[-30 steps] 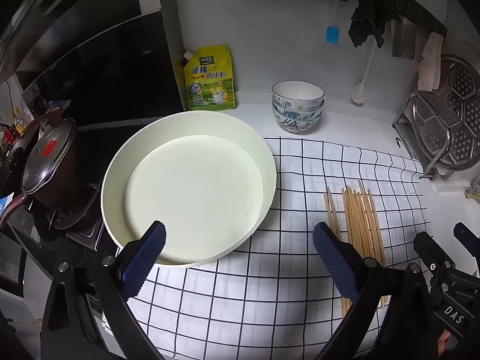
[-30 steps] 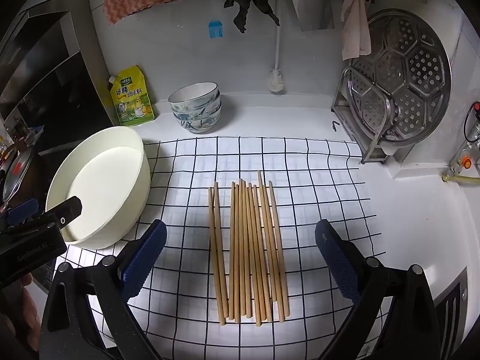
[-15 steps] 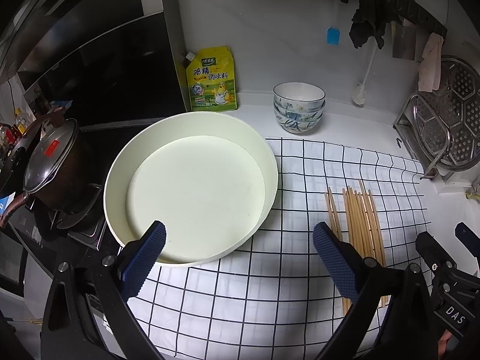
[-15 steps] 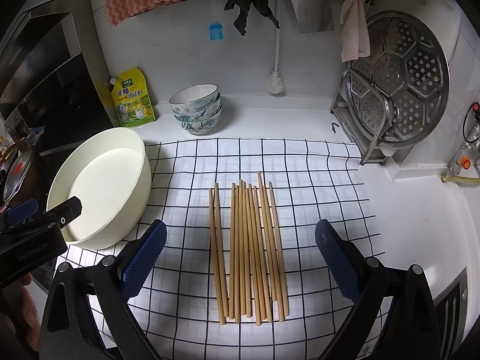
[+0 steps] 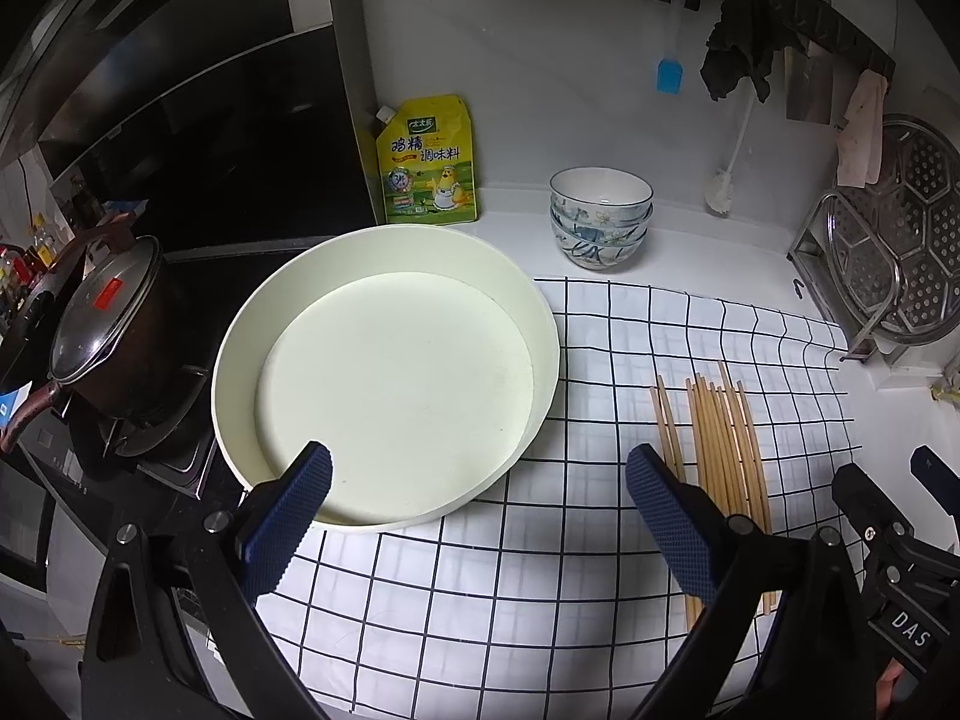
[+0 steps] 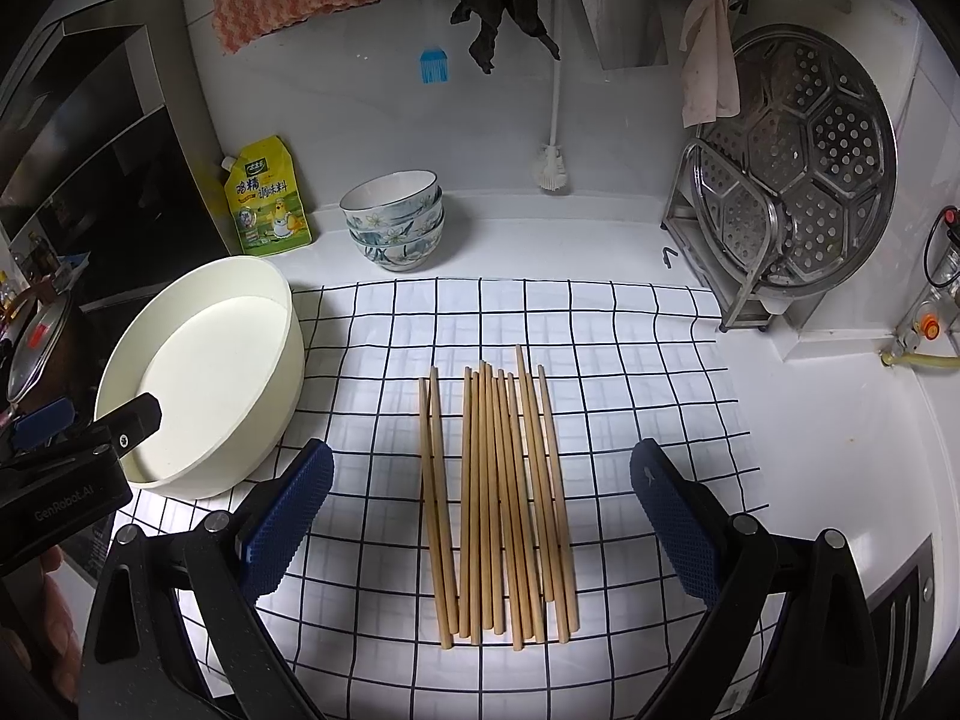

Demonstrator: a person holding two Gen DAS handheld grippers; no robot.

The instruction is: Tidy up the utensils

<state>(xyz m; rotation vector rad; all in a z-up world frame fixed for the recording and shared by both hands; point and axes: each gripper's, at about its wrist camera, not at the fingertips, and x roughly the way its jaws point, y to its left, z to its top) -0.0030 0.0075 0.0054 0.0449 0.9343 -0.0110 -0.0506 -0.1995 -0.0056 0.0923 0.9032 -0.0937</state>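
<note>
Several wooden chopsticks (image 6: 501, 498) lie side by side on a white cloth with a black grid (image 6: 630, 360); in the left wrist view the chopsticks (image 5: 720, 444) are at the right. My right gripper (image 6: 480, 522) hangs open above them, its blue pads (image 6: 288, 516) wide apart and holding nothing. A round cream basin (image 5: 384, 384) sits at the cloth's left edge. My left gripper (image 5: 474, 522) is open over the basin's near rim, empty. The basin (image 6: 204, 372) also appears at the left of the right wrist view, with the left gripper's body in front of it.
Stacked patterned bowls (image 6: 396, 222) and a yellow seasoning pouch (image 6: 267, 198) stand at the back by the wall. A steel steamer rack (image 6: 792, 180) leans at the right. A lidded dark pot (image 5: 114, 324) sits on the stove at the left. Cloths and brushes hang on the wall.
Both views have shifted very slightly, as if the grippers drew back or rose a little. Nothing on the counter has moved and both grippers stay open.
</note>
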